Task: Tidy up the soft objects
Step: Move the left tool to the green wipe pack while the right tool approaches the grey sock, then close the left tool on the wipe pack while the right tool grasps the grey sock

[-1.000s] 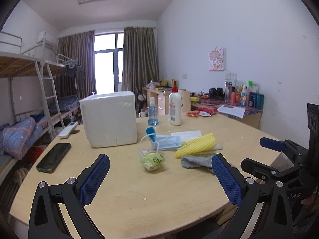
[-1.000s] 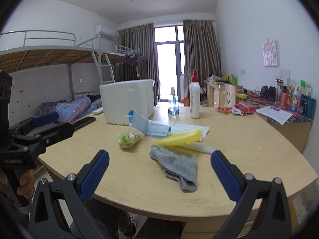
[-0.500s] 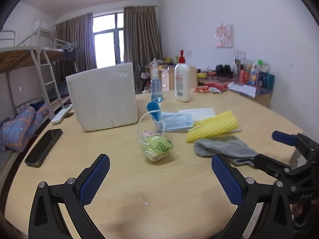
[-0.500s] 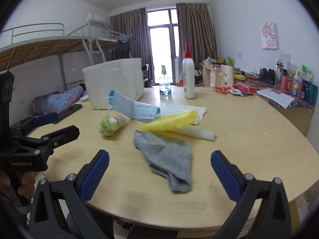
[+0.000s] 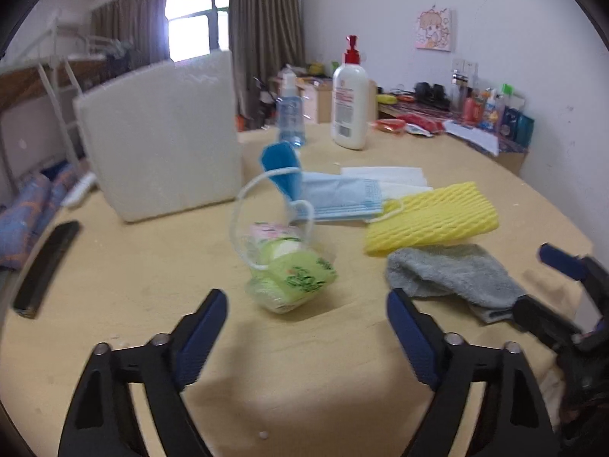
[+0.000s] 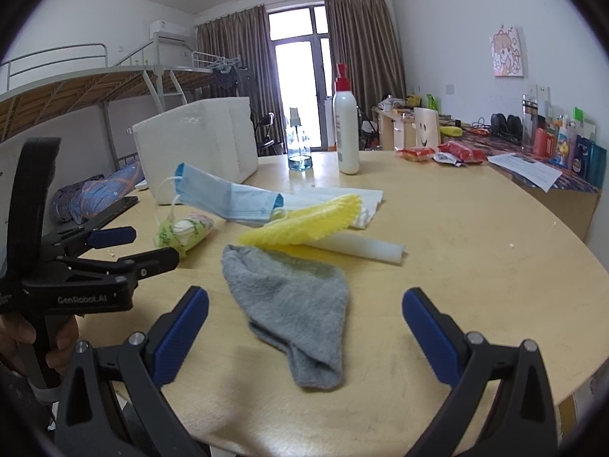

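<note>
A green tissue pack in a clear wrap lies on the round wooden table, just ahead of my open, empty left gripper. A grey sock lies flat between and ahead of the fingers of my open, empty right gripper. A blue face mask rests partly on the tissue pack and on a yellow foam net. The left gripper also shows in the right wrist view, to the left of the sock.
A white foam box stands at the back left. A lotion pump bottle and a small spray bottle stand behind the soft things. A white paper, a white tube and a black phone lie on the table.
Both grippers have moved forward and lower toward the table. The tissue pack and the sock now look larger and closer. Both grippers stay open.
</note>
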A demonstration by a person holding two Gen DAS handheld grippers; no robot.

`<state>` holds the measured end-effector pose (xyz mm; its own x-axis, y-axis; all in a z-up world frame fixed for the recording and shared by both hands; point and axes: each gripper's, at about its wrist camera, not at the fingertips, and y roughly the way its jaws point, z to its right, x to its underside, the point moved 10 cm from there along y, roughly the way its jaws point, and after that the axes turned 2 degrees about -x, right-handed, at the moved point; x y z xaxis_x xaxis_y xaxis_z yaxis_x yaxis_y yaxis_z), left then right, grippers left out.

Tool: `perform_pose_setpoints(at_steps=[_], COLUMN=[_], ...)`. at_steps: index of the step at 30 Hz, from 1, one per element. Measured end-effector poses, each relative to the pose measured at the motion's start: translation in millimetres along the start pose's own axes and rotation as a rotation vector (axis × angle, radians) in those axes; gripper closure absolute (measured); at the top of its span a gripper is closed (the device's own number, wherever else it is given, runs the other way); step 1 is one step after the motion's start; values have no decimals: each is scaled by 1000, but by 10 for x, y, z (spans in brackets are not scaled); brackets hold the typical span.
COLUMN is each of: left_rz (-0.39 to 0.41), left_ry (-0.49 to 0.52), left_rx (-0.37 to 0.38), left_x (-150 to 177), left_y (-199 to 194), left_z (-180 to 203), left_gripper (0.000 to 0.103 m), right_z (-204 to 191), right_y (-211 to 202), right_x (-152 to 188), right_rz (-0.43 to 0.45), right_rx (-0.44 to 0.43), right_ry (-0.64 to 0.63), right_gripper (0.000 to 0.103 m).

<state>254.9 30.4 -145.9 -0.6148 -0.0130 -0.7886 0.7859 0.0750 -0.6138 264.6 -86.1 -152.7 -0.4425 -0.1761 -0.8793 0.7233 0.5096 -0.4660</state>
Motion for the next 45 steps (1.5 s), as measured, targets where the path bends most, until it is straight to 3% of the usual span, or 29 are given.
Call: perform_pose_setpoints(at_steps=[2,5,7,10,14,19,25,32,36,40,45], left_rz=[-19,-41,-70,-117,-137,-134,-99,-61,-63,-61,-48], left_ry=[-13,-7,-3,-35,-52,-55,-41,-17,-27,-17,-5], left_rx=[38,-10,-32,-2,10,39,82,163,212,240,245], left_x=[-12,-51,-32,11,21,10,-21,-39,-38,-49,-61], left_y=[42,114,183,278,327,334,264,163,151,144,120], left_z=[22,-25,-59,-85,-97,-64,1,87,102,153,183], left_gripper=[23,30,44,56,56,74,80,81,81,81,81], right_z=[23,53,59,77,118,112,73,-32,-100,-104,-77], right_y=[25,50,58,87,127,151,145,190,228,312,350], right_x=[-1,-36,-60,-58,-35,-8,-16,-3,6,46,86], right_rz=[-8,-6,-3,-8,-18,-32,-38,-64,-83,-126,-148], right_rx=[-2,-14,-18,-19,-22,-27,-32,-75,-83,-55,-10], right_ry=[3,11,13,15,21,22,8,1,-26,-52,-78], right_gripper=[0,0,0,0,0,0,0,1,11,28,45])
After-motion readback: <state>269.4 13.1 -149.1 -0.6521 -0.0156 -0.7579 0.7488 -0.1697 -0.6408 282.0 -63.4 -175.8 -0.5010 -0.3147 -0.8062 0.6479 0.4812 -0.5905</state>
